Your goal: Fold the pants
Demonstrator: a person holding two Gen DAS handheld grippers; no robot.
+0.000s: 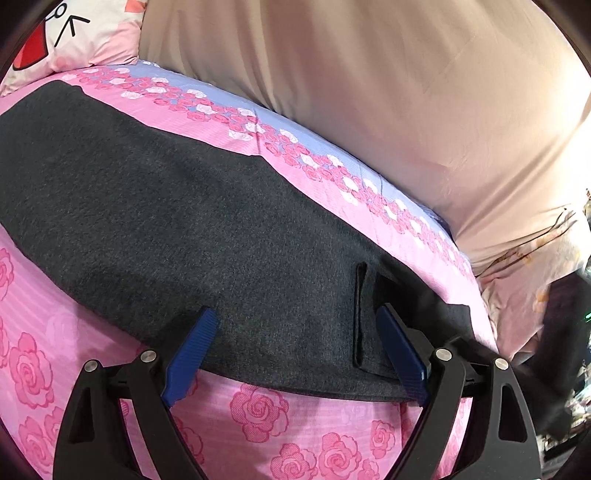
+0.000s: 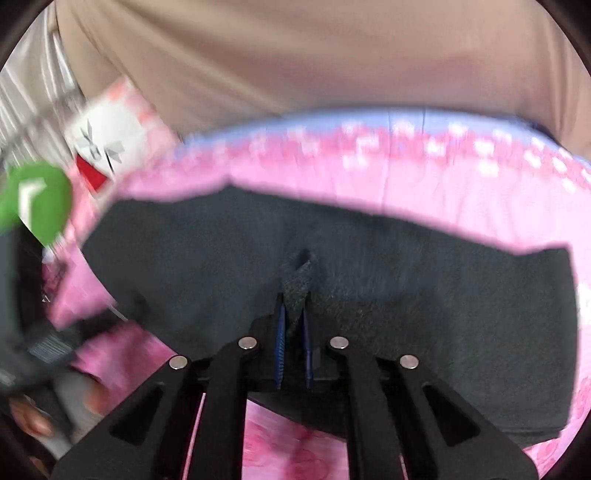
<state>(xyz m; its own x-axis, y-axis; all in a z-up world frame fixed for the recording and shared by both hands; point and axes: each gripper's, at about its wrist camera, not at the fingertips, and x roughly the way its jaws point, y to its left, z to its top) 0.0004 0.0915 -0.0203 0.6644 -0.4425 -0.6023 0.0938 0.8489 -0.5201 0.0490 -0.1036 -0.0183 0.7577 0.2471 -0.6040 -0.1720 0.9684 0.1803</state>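
The pants [image 1: 177, 206], dark grey and already laid flat, lie on the bed over a pink rose-print sheet [image 1: 258, 406]. In the left wrist view their long axis runs from the far left, near a printed pillow [image 1: 70, 33], down to the near right, where the cloth passes under the claw.

Left claw [image 1: 295, 350]: jaws stand wide apart with the near hem of the pants between them. The left blue pad [image 1: 192, 354] rests at the hem's edge; the right blue pad [image 1: 402, 354] sits just beside a narrow upright fold or loop of the fabric [image 1: 360, 314]. Neither pad is seen pressing the cloth, so I judge it holds nothing.

Right claw [image 2: 293, 325]: jaws drawn almost together, with a small raised tuck of grey fabric [image 2: 297, 291] pinched between the blue pads. The picture is blurred, yet the tuck plainly rises out of the pads, so this claw has hold of the pants at the near edge. In this view the pants [image 2: 424, 295] spread left and right across the frame, extending away from the claw to the far side.

Judgement: both claws stand at the same near long edge, with the whole garment lying beyond them. The fold therefore turns on carrying that edge away, across the short axis. The right claw is ready; the left has yet to close.

A beige cloth [image 1: 369, 92] bounds the bed on its far side.
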